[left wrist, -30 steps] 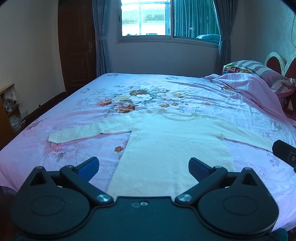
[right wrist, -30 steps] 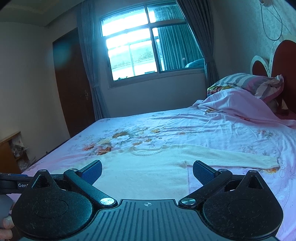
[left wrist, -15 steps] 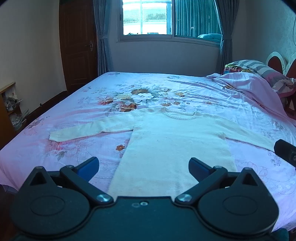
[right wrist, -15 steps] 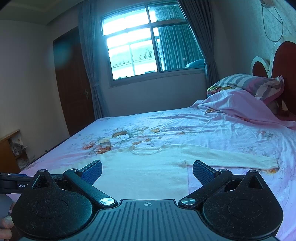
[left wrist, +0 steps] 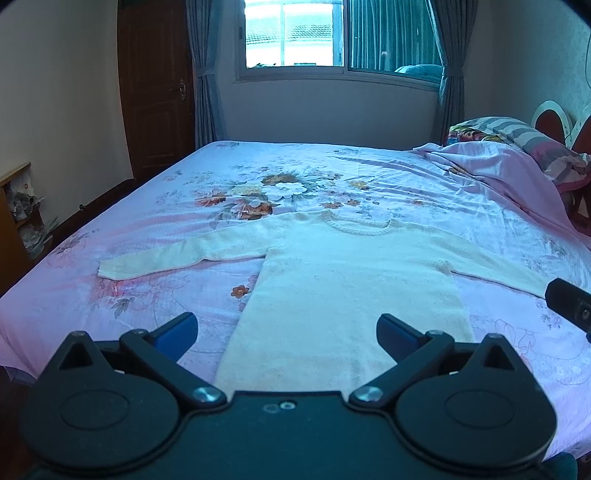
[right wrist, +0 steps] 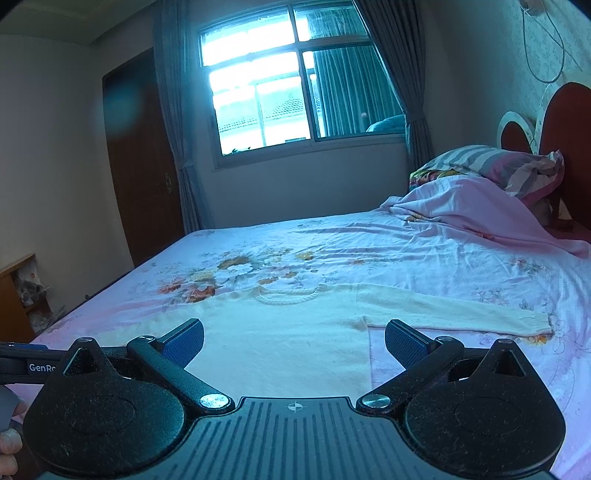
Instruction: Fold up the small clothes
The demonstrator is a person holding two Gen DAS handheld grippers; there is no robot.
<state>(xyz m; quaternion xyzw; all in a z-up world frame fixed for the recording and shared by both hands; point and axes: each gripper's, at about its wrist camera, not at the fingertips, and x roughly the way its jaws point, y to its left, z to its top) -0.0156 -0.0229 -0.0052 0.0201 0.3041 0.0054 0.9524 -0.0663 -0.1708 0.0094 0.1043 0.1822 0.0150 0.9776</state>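
A small cream knitted sweater [left wrist: 343,280] lies flat on the bed, neck away from me, both sleeves spread out sideways. The right wrist view shows the same sweater [right wrist: 280,339] with its right sleeve [right wrist: 458,310] stretched toward the pillows. My left gripper [left wrist: 287,330] hovers open above the sweater's hem, blue pads wide apart, holding nothing. My right gripper [right wrist: 294,341] is open too, above the hem's right half. A black part of the right gripper [left wrist: 569,304] pokes into the left wrist view at the far right.
The bed [left wrist: 155,236] has a pink floral sheet. A bunched pink blanket [left wrist: 491,166] and striped pillows [right wrist: 495,166] lie at the headboard on the right. A wooden shelf [left wrist: 14,214] stands left, a door [left wrist: 155,92] and window [left wrist: 295,33] behind. A hand [right wrist: 7,443] shows at bottom left.
Both views have shifted only slightly; the left gripper has tilted a little, so the sweater sits marginally lower in its view. Both grippers stay open.
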